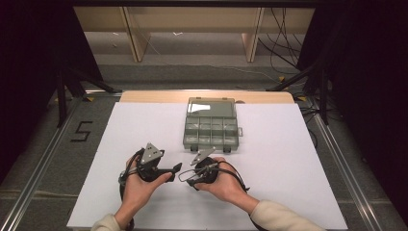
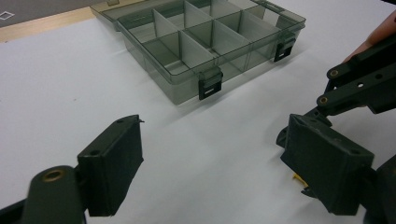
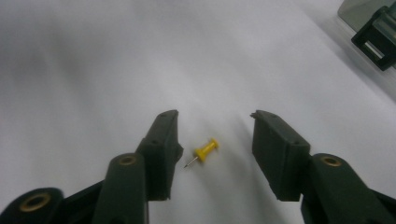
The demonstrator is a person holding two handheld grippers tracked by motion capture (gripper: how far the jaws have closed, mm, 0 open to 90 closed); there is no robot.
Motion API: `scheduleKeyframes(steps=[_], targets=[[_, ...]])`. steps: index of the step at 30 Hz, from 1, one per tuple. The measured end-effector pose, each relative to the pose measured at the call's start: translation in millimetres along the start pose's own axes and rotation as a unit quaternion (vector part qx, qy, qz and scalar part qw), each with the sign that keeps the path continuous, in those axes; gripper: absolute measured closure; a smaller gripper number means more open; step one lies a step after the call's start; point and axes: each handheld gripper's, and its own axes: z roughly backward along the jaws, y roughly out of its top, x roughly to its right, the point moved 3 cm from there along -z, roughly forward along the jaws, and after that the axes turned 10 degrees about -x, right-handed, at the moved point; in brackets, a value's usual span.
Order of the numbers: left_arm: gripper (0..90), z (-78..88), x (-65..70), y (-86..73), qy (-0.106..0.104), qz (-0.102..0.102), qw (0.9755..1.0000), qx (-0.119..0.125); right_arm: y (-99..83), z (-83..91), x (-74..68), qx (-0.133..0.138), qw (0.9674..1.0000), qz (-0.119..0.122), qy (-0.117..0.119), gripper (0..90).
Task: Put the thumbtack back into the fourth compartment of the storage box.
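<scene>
**Yellow push pin between the jaws of the right hand-held gripper**

Between the jaws of the right hand-held gripper, a yellow push pin lies on its side on the white worktop. The jaws stand partly spread on either side of the pin; neither pad touches it. Just beside it, the left hand-held gripper points toward the same spot with its jaws spread wide and nothing between them. Beyond both, near the far edge of the worktop, sits an open compartment box of grey-green transparent plastic with black latches.
</scene>
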Motion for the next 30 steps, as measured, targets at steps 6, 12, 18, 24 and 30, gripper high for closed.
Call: scheduleKeyframes(steps=[6,12,18,24,30], targets=[[18.9,1.0,-0.4,0.2,0.001,-0.004,1.0000,-0.002,-1.5,-3.9,-5.6,-0.013,0.9993,0.029,-0.020,57.7],[18.9,0.3,0.7,0.5,-0.001,0.001,1.0000,0.003,-1.7,-4.6,-9.5,-0.012,0.9987,0.041,-0.026,65.9],[18.9,0.0,1.0,0.4,-0.001,0.001,1.0000,0.002,-3.1,-4.4,-5.8,-0.008,0.9992,0.037,-0.011,74.4],[18.9,-0.1,0.7,0.4,-0.001,0.001,1.0000,0.002,-3.9,-4.5,-4.1,-0.003,0.9993,0.034,-0.014,78.3],[18.9,0.8,-0.4,0.1,0.001,-0.004,1.0000,-0.003,-3.3,-4.6,-4.9,-0.002,0.9991,0.038,-0.017,78.4]])
